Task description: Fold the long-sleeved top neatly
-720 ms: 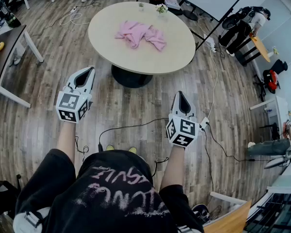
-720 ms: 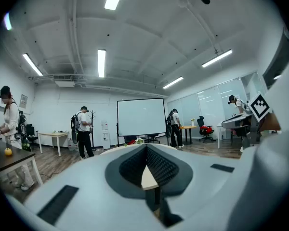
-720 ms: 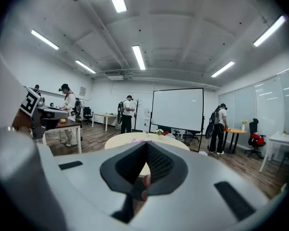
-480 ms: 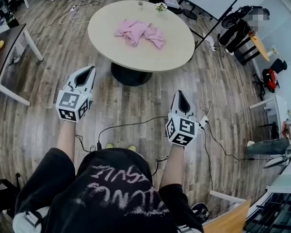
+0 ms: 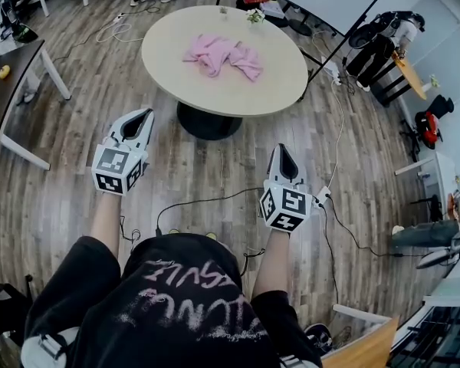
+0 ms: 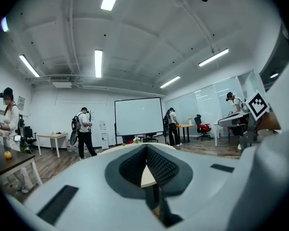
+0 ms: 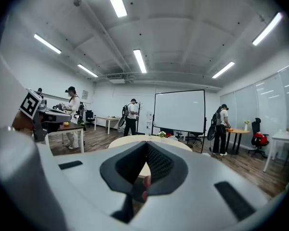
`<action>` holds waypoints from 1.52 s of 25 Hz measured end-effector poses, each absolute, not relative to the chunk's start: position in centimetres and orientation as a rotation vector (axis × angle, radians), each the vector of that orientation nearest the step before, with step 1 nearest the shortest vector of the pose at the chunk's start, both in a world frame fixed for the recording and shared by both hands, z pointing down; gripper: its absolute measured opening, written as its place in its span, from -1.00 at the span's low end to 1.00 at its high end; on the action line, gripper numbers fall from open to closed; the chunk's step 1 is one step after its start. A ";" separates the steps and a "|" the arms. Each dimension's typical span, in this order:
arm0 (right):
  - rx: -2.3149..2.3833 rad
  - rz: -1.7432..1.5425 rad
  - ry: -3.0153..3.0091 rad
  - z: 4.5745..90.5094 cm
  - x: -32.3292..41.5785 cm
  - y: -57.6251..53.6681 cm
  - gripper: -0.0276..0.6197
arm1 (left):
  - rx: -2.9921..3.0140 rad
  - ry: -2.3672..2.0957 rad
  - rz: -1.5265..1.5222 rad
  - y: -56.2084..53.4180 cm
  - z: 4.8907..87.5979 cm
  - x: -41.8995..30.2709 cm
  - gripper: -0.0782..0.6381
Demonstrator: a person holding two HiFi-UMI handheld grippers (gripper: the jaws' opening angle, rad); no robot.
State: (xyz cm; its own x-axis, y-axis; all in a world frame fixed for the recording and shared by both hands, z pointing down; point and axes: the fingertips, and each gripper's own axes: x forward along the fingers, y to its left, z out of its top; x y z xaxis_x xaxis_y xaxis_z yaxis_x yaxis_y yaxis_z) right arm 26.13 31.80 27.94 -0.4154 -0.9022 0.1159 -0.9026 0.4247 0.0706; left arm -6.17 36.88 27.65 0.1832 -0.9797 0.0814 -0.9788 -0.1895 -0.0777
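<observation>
Top: the pink long-sleeved top (image 5: 222, 54) lies in a crumpled heap on the round counter (image 5: 215, 94), in the upper middle of the head view. It is well apart from both your claws.
Handling: it looks light, soft and limp. Expect it to sag and bunch wherever you lift it, and to hold no crease until it is flattened.
Where to take hold: you can't tell sleeves from hem in the heap. Pinch a loose edge at its left end and another at its right end, then spread it flat before any fold.
Left claw (image 5: 142, 114): jaws together with nothing held, at the left middle of the frame.
Left arm: your forearm reaches forward from your body. The claw is about level and aimed toward the counter's near left edge.
Right claw (image 5: 283, 149): jaws together with nothing held, right of centre and lower in the frame than the left.
Right arm: your forearm is stretched forward and the claw tips slightly down. It is over the wooden floor (image 5: 215, 175), short of the counter.
</observation>
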 end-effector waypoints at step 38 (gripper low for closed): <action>1.516 0.084 -2.530 31.8 20.7 21.9 -0.53 | -2.507 1.976 -0.260 27.5 32.1 -10.0 -0.45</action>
